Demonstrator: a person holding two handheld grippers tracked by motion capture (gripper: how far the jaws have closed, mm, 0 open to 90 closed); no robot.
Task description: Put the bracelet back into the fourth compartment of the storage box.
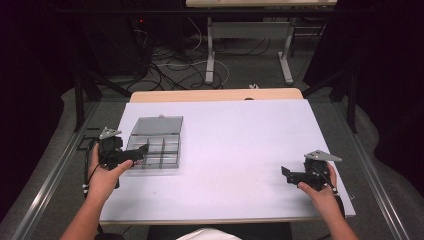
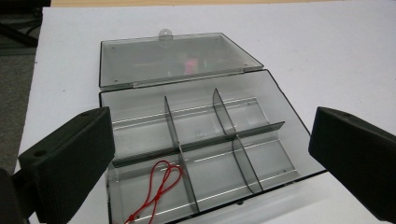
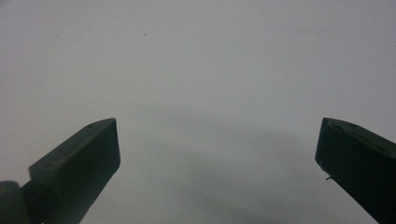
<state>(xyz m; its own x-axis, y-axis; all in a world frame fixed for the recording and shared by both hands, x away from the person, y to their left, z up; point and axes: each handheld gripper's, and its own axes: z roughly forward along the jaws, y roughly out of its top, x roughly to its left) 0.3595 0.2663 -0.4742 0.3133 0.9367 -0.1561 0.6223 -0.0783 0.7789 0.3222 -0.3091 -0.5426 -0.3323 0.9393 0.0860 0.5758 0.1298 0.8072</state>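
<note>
High view: white table top [image 1: 225, 150] over a wooden one, dark floor with cables beyond. Clear plastic compartment box [image 1: 155, 150] lying open on the table's left side, lid [image 1: 157, 126] folded flat away from the person. Left gripper [image 1: 140, 151] held in the left hand [image 1: 102, 175] at the box's near-left edge, jaw tips reaching over the box wall. Right gripper [image 1: 286, 174] held in the right hand [image 1: 320, 192] near the table's right front corner, well apart from the box, pointing left over bare table.

Left gripper view: left gripper [image 2: 210, 158] with jaws spread wide, nothing between them. Beyond the jaws, the compartment box [image 2: 280, 100] with dividers forming six cells in two rows. Thin red string [image 2: 161, 186], looped, lying in the near-left cell close to the left jaw. Lid [image 2: 173, 58] flat on the table behind, small tab at its far edge, faint pink reflection in it.

Right gripper view: right gripper [image 3: 217, 158] with jaws parted wide, holding nothing. Plain white table top [image 3: 196, 60] ahead, soft shadow between the jaws.
</note>
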